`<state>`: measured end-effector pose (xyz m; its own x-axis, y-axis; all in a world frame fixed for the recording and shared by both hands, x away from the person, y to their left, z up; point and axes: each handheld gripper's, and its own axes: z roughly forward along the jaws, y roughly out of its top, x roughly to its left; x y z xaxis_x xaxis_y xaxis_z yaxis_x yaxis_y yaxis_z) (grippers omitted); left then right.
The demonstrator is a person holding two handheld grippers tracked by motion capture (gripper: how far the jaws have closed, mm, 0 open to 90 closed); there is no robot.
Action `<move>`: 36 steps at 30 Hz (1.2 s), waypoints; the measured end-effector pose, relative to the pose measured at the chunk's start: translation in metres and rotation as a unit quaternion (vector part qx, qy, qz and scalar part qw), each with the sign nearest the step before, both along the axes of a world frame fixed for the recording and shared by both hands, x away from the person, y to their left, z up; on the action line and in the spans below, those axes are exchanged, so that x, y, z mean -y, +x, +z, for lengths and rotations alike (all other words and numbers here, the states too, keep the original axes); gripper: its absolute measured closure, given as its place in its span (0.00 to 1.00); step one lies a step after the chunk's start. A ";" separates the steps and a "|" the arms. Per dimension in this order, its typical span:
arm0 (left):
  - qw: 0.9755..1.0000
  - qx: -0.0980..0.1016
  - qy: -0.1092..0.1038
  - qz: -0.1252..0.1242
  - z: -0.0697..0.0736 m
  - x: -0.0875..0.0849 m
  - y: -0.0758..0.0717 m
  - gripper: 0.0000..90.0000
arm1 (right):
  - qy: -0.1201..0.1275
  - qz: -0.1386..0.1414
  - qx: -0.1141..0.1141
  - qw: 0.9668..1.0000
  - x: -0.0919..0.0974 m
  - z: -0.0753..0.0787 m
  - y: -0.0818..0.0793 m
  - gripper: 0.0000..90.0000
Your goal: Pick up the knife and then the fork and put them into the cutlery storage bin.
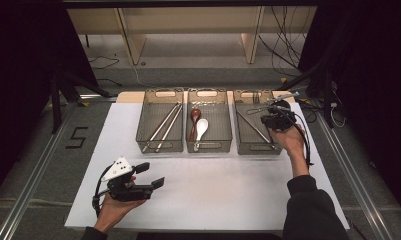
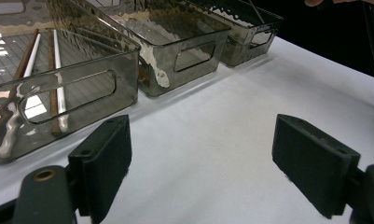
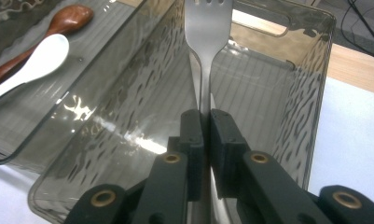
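Right claw point(image 3: 202, 122) is clamped on a fork point(image 3: 207, 32) by its handle, held over the right bin point(image 1: 248, 145), far right of the table point(image 1: 213, 195). Fork's long axis runs straight out from the jaws, tines fwd and away, roughly level above the bin's back half. Bin sits directly below, so the drop looks like a short lowering w/ the axis lined up along the bin's length; another utensil point(image 1: 255, 127) already lies inside. Mid bin point(image 1: 209, 147) has spoons point(image 1: 201, 127), left bin point(image 1: 159, 148) chopsticks point(image 1: 163, 127). Left claw point(image 1: 153, 175) is open, empty, well apart near the front edge; right hand point(image 1: 288, 137) is far nearer.
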<state>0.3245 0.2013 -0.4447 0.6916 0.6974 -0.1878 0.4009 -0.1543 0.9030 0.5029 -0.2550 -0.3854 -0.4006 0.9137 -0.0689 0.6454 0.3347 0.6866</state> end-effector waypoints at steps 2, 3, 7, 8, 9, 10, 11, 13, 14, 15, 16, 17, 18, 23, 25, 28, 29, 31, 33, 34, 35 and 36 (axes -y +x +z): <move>1.000 0.000 0.000 0.000 0.000 0.000 0.000 0.22 | 0.000 0.000 -0.002 1.000 0.000 -0.002 0.000 0.94; 1.000 0.000 0.001 0.000 0.000 0.000 0.000 0.22 | 0.000 0.000 -0.002 1.000 0.000 -0.002 0.000 0.94; 1.000 0.000 0.002 -0.001 0.000 0.000 0.000 0.22 | -0.003 -0.001 -0.003 1.000 -0.001 -0.005 0.000 0.94; 1.000 0.000 0.001 -0.001 0.000 0.000 0.000 0.22 | -0.004 0.000 -0.003 1.000 -0.001 -0.006 0.000 0.94; 1.000 0.000 0.001 -0.001 0.000 0.000 0.000 0.22 | -0.003 0.000 -0.005 1.000 -0.001 -0.006 0.000 0.94; 1.000 0.000 0.001 -0.001 0.000 0.000 0.000 0.22 | -0.004 -0.001 -0.006 1.000 -0.001 -0.007 0.000 0.94; 1.000 0.000 0.001 -0.001 0.000 0.000 0.000 0.22 | -0.005 -0.002 -0.006 1.000 -0.002 -0.007 0.000 0.94; 1.000 0.000 0.000 0.000 0.000 0.000 0.000 0.22 | -0.003 -0.002 -0.009 1.000 -0.001 -0.009 0.000 0.93; 1.000 0.000 0.001 0.000 0.000 0.000 0.000 0.22 | -0.004 -0.003 -0.010 1.000 -0.002 -0.010 0.001 0.93; 1.000 -0.001 0.001 0.000 0.000 0.000 0.000 0.22 | -0.007 -0.003 -0.012 1.000 -0.002 -0.011 0.001 0.93; 1.000 0.000 0.000 -0.001 0.000 0.000 0.000 0.22 | -0.007 -0.005 -0.014 1.000 -0.002 -0.012 0.001 0.93; 1.000 -0.001 0.000 -0.001 0.000 0.000 0.000 0.22 | -0.007 -0.006 -0.014 1.000 -0.002 -0.012 0.001 0.92; 1.000 0.000 0.002 -0.002 0.000 0.000 0.000 0.22 | -0.005 -0.007 -0.015 1.000 -0.002 -0.013 0.001 0.88; 1.000 -0.001 0.002 -0.003 0.000 0.001 0.000 0.22 | 0.004 -0.005 -0.012 1.000 -0.002 -0.008 -0.001 0.72; 1.000 -0.001 0.002 -0.003 0.000 0.001 0.000 0.22 | 0.009 -0.005 -0.011 1.000 -0.002 -0.006 -0.002 0.70; 1.000 0.000 0.002 -0.002 0.000 0.000 0.000 0.22 | 0.023 0.001 -0.007 1.000 -0.003 -0.003 -0.006 0.64; 1.000 -0.001 0.001 -0.003 0.000 0.000 0.000 0.22 | 0.026 0.003 -0.006 1.000 -0.004 -0.002 -0.007 0.62; 1.000 -0.001 0.002 -0.003 0.000 0.001 0.000 0.22 | 0.034 0.008 -0.005 0.999 -0.006 0.000 -0.010 0.59; 1.000 -0.002 0.002 -0.003 0.000 0.001 0.000 0.22 | 0.046 0.013 -0.002 0.999 -0.008 0.002 -0.014 0.56; 1.000 -0.002 0.002 -0.003 0.000 0.001 0.000 0.22 | 0.054 0.016 -0.002 0.998 -0.009 0.003 -0.016 0.55; 1.000 -0.001 0.002 -0.002 0.000 0.001 0.000 0.22 | 0.059 0.020 -0.001 0.998 -0.010 0.003 -0.017 0.54; 1.000 -0.001 0.002 -0.002 0.000 0.001 0.000 0.22 | 0.063 0.023 -0.002 0.998 -0.011 0.004 -0.019 0.54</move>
